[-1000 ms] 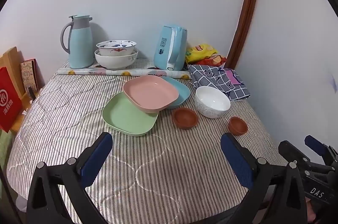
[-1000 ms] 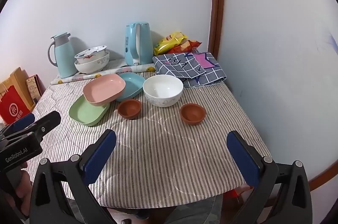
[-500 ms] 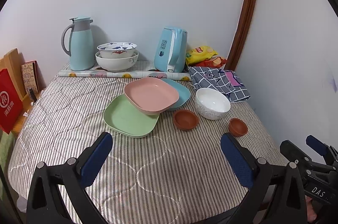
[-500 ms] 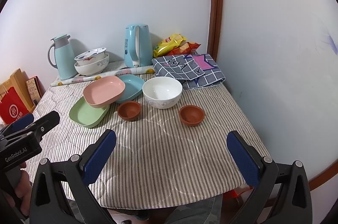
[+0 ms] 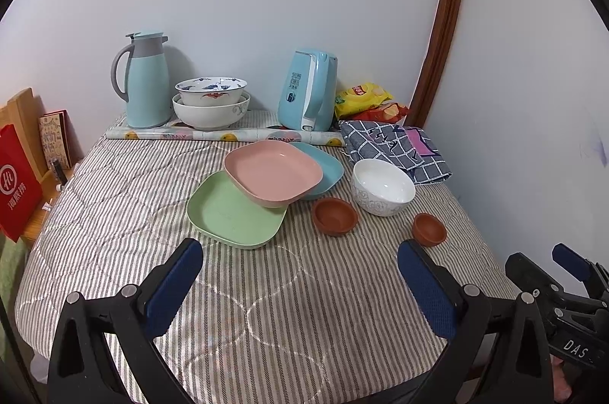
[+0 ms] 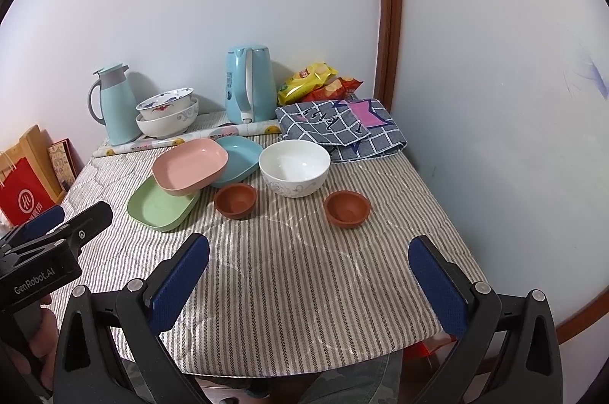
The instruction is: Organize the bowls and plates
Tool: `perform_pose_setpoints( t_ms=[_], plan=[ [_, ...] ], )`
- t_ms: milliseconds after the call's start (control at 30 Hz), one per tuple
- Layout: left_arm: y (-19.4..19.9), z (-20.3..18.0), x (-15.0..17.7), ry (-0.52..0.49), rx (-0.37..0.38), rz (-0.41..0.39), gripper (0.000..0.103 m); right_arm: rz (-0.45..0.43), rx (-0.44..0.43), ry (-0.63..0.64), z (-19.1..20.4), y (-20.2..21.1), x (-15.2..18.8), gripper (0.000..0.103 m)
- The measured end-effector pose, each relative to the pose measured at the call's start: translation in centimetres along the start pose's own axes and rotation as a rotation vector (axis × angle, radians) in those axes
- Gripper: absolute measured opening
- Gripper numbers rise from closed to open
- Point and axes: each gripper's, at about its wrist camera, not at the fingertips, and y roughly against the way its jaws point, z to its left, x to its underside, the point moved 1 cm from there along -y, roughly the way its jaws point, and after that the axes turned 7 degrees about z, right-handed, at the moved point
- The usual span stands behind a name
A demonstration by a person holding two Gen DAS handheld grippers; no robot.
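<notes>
Left gripper [image 6: 42, 229], spread empty, reads "GenRobot.AI"; right gripper [image 5: 563, 270] "DAS".

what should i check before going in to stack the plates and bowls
1. Left hand-held gripper open and empty: ok.
2. Right hand-held gripper open and empty: ok.
3. Pink plate lies flat: not ok, it leans on the green plate and the blue plate.
4. White bowl empty, standing apart: ok.
5. Two small brown bowls upright, apart, with bare cloth in front of them: ok.
6. Plates free of cracks underneath: cannot tell.
</notes>
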Motion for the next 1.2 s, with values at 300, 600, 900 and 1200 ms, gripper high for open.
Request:
perform_pose_setpoints(
  t_ms=[300,600,900,1200],
  plan=[
    [0.05,-0.1,0.12,-0.002,0.003,-0.002,0.103,-0.004,-0.002,0.0,0.08,0.1,0.14,0.103],
    [0.21,-0.05,0.13,0.004,-0.004,-0.008,0.103,-0.007,-0.002,0.001,0.23,0.19,0.23,0.103],
    [0.28,0.05,0.13,0.002,-0.001,-0.008,0.103,-0.012,-0.004,-0.002,0.09,0.31,0.36,0.103],
    [0.41,0.15,0.14,0.005,-0.002,-0.011,0.103,-0.014,-0.005,0.003,0.18,0.41,0.53,0.103]
  ],
)
